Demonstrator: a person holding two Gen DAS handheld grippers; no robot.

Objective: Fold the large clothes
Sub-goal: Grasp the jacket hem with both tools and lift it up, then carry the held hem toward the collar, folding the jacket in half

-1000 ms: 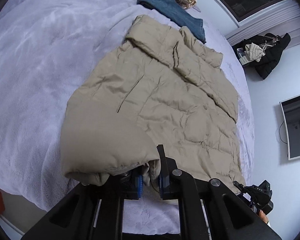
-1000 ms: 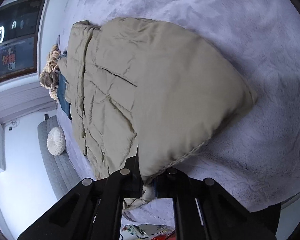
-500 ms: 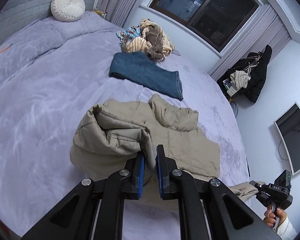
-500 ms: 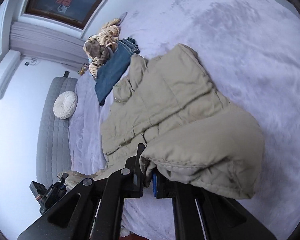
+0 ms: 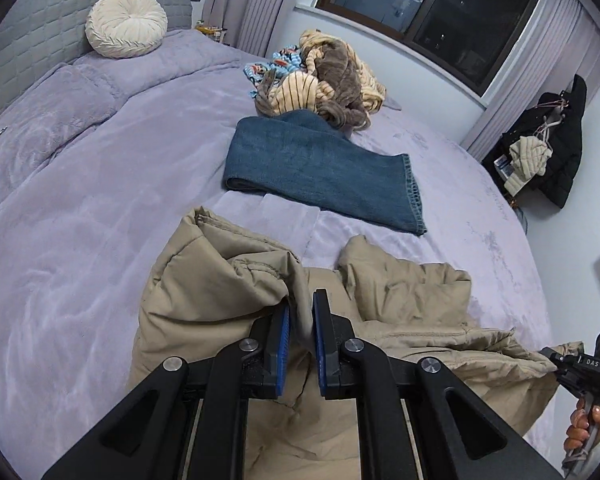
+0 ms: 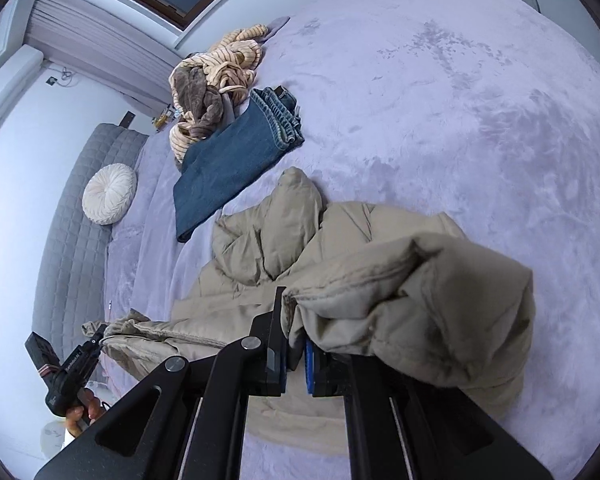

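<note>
**Puffy jacket, pinched at two hem corners**

Nearest, the left gripper [image 5: 301, 320] has its blue pads clamped on a thin fold of the tan jacket [image 5: 404, 300], and the right gripper [image 6: 296, 344] is likewise pinched shut on a stitched edge of it, with a thick lobe draped over its right finger. Between the two the jacket hangs in a slack, bunched span; its far part rests crumpled on the lilac bed [image 5: 80, 220].

It looks padded and quilted: bulky but probably light, soft, with no stiffness to hold a crease. The shell seems smooth, so a thin pinch could slip under load. The seamed hem, where layers stack, is the surest place to hold; a grip on the puffed middle would likely just squash air. Expect it to spring back after folding, so pressing flat may be needed.

Just beyond lie folded jeans [image 5: 320, 168], touching a heap of mixed clothes [image 5: 320, 76]. Farthest, a round cushion [image 5: 126, 24] leans against the grey headboard.
</note>
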